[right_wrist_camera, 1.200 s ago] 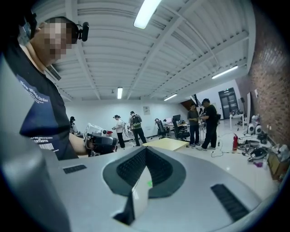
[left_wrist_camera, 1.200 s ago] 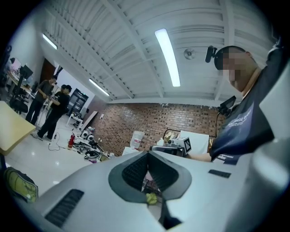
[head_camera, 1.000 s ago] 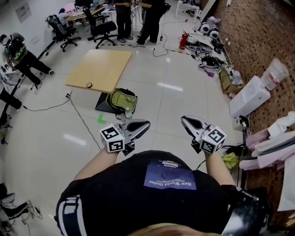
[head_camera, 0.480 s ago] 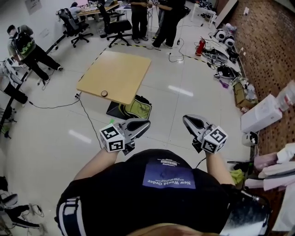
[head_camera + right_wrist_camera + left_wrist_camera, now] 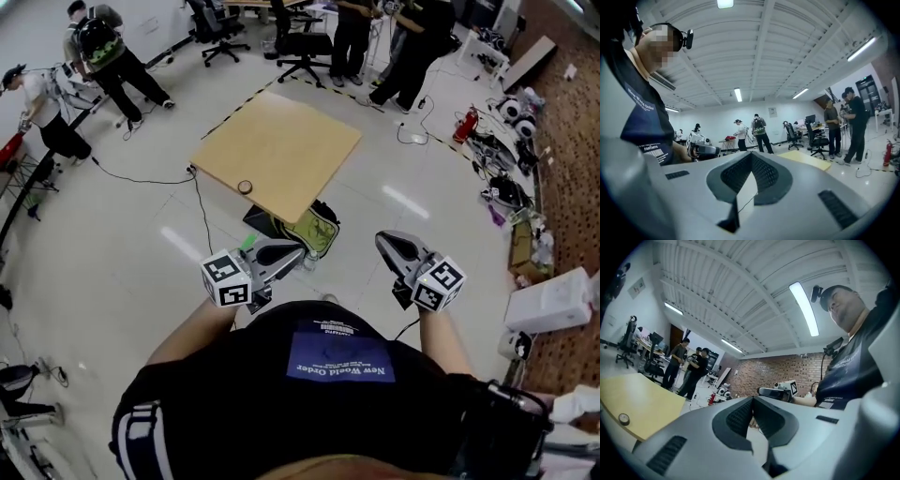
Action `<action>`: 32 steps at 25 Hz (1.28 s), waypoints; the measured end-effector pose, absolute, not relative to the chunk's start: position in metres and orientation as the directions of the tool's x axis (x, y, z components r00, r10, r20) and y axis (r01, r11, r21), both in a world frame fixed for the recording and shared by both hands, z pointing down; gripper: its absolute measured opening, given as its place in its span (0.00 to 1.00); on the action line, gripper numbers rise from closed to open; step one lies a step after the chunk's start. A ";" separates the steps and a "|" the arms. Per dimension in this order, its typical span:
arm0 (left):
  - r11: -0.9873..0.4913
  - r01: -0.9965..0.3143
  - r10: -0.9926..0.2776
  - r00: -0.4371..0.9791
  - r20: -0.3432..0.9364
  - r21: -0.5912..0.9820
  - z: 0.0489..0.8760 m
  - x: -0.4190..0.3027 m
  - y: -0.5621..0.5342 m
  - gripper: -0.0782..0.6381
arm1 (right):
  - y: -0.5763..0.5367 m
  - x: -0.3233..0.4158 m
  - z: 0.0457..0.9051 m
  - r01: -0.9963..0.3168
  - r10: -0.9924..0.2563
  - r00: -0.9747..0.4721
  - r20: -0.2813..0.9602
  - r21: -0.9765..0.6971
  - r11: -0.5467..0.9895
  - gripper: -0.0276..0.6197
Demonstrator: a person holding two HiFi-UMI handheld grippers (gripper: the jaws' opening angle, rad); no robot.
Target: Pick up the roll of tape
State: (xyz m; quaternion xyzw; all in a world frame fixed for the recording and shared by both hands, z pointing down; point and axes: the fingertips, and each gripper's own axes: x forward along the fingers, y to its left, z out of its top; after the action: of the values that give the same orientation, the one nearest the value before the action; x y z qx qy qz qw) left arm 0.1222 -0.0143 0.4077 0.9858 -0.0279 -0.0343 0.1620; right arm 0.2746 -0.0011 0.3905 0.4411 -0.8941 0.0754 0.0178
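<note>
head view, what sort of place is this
Most likely an open-plan lab or workshop: black wheeled office chairs, a square light wooden table, and cables and equipment heaped along a red brick wall.

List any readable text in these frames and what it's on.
"New World Order": blue patch on the person's black shirt, head view.
"FANTASTIC": likely, small print on that shirt, right gripper view.
Wall poster, right gripper view: too small to read.
</note>
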 end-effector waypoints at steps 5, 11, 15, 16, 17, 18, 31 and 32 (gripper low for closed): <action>-0.928 -0.208 -0.234 0.971 -0.048 0.310 0.405 0.139 -0.075 0.12 | -0.081 0.301 0.395 -0.695 -0.690 -0.718 0.086 -0.132 0.707 0.02; -0.864 -0.375 -0.414 0.909 -0.049 0.336 0.398 0.153 -0.139 0.12 | -0.165 0.317 0.387 -0.562 -0.557 -0.827 0.076 -0.108 0.820 0.02; -0.832 -0.433 -0.482 0.874 -0.065 0.346 0.394 0.159 -0.167 0.12 | -0.208 0.320 0.391 -0.498 -0.492 -0.867 0.077 -0.116 0.859 0.02; -0.825 -0.448 -0.495 0.867 -0.058 0.345 0.392 0.157 -0.172 0.12 | -0.216 0.317 0.391 -0.481 -0.476 -0.876 0.075 -0.121 0.868 0.02; -0.817 -0.463 -0.508 0.860 -0.049 0.343 0.391 0.154 -0.177 0.12 | -0.223 0.311 0.390 -0.464 -0.459 -0.886 0.074 -0.123 0.877 0.02; -0.810 -0.477 -0.520 0.853 -0.042 0.342 0.390 0.149 -0.181 0.12 | -0.228 0.305 0.390 -0.449 -0.443 -0.893 0.074 -0.123 0.885 0.02; -0.837 -0.422 -0.472 0.879 -0.067 0.348 0.399 0.042 -0.277 0.12 | -0.310 0.192 0.384 -0.478 -0.471 -0.878 0.086 -0.135 0.868 0.05; -0.846 -0.409 -0.455 0.889 -0.062 0.342 0.401 0.032 -0.286 0.12 | -0.316 0.184 0.383 -0.490 -0.484 -0.872 0.076 -0.137 0.861 0.05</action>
State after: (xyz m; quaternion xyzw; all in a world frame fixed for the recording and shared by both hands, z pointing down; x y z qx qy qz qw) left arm 0.0323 -0.2864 0.4009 0.9581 -0.2253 -0.0705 0.1620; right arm 0.1837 -0.3161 0.3827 0.2526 -0.9644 0.0764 0.0196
